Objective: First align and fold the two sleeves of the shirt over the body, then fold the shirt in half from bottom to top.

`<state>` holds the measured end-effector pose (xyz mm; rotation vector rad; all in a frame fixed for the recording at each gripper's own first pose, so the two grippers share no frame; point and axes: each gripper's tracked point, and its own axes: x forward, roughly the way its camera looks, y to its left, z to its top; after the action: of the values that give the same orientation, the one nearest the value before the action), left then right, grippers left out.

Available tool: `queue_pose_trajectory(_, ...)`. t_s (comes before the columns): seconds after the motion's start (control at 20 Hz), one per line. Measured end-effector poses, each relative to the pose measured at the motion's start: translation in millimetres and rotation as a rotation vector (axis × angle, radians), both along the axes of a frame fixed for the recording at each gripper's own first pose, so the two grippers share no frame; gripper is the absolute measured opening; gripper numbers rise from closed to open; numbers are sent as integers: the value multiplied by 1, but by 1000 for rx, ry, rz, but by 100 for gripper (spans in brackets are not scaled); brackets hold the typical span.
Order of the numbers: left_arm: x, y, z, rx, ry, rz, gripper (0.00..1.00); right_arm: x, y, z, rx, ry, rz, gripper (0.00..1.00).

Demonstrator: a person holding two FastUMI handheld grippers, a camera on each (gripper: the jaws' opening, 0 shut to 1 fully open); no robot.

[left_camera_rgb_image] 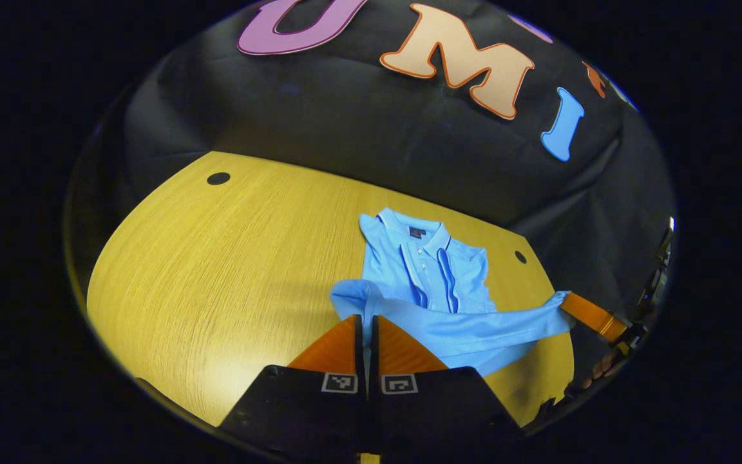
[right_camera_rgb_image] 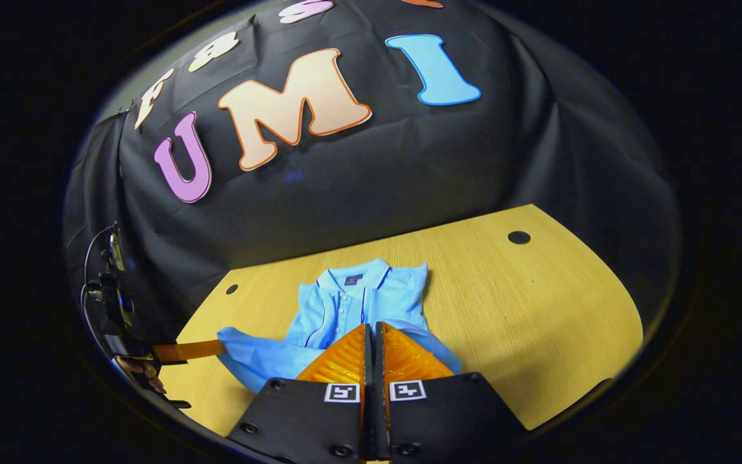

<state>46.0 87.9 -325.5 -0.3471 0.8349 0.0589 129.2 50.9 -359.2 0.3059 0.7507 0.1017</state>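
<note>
The left gripper (left_camera_rgb_image: 366,319) and right gripper (right_camera_rgb_image: 373,327) each pinch the blue shirt's (left_camera_rgb_image: 429,283) lifted bottom hem, seemingly at opposite corners; the collar end lies flat on the wooden table (left_camera_rgb_image: 216,270).

Your left gripper (left_camera_rgb_image: 366,322) is covering the shirt's (left_camera_rgb_image: 429,270) near hem, so you can't tell whether cloth is sitting between its jaws; the bench's (left_camera_rgb_image: 216,258) near edge is getting cut off.
</note>
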Motion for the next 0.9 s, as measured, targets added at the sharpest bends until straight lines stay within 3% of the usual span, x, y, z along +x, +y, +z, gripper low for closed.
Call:
queue_pose_trajectory(0.55, 115, 19, -32, 28, -29, -87, 0, 115, -20, -66, -72, -3, -134, 2)
queue_pose_trajectory(0.8, 124, 20, -80, 24, 32, -117, 0, 115, -26, -115, -158, 68, -160, 4)
queue_pose_trajectory(0.85, 126, 24, -83, 24, 23, -107, 8, 113, -27, -115, -179, 66, -152, 2)
queue_pose_trajectory(0.9, 127, 21, -81, 13, 8, -115, 16, 110, -25, -112, -193, 53, -140, 19)
